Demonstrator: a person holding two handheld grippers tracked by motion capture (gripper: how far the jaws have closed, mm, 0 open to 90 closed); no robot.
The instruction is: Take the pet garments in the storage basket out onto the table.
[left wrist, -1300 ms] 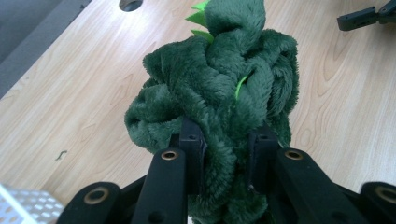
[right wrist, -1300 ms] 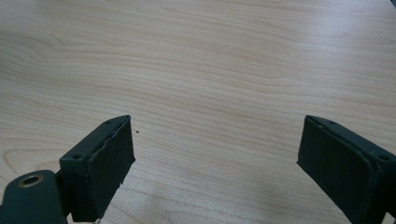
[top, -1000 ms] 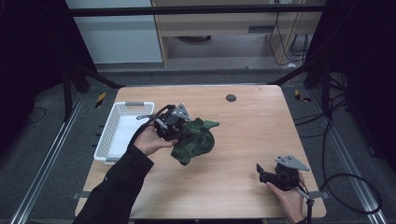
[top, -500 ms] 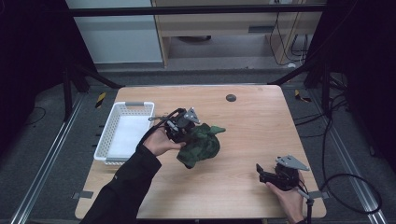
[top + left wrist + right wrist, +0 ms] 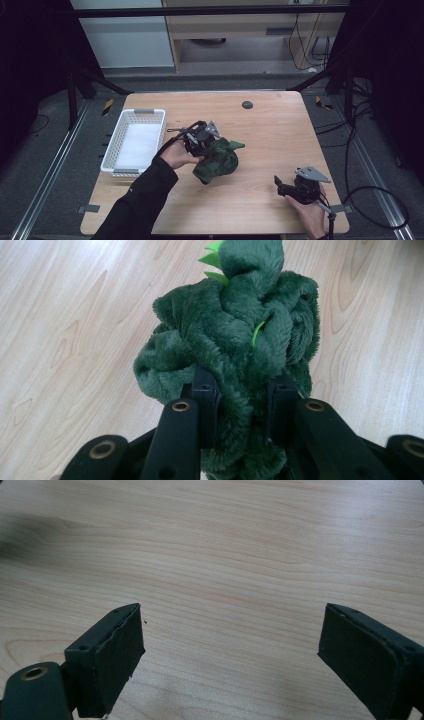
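Observation:
A dark green plush toy (image 5: 218, 160) with light green spikes hangs crumpled at the middle of the wooden table (image 5: 270, 130), its lower part touching the top. My left gripper (image 5: 202, 145) is shut on its left side. In the left gripper view the two black jaws pinch a thick fold of the plush toy (image 5: 235, 340). My right gripper (image 5: 280, 188) rests at the table's front right with its jaws pointing left. In the right gripper view its jaws (image 5: 230, 650) stand wide apart over bare wood, nothing between them.
A white slatted basket (image 5: 134, 142) stands at the table's left side, with nothing in it. A small dark round disc (image 5: 247, 104) lies near the far edge. Cables trail on the floor at the right, beyond the table.
My left gripper has carried the plush toy a little to the right and down toward the table. The right gripper has stayed in place.

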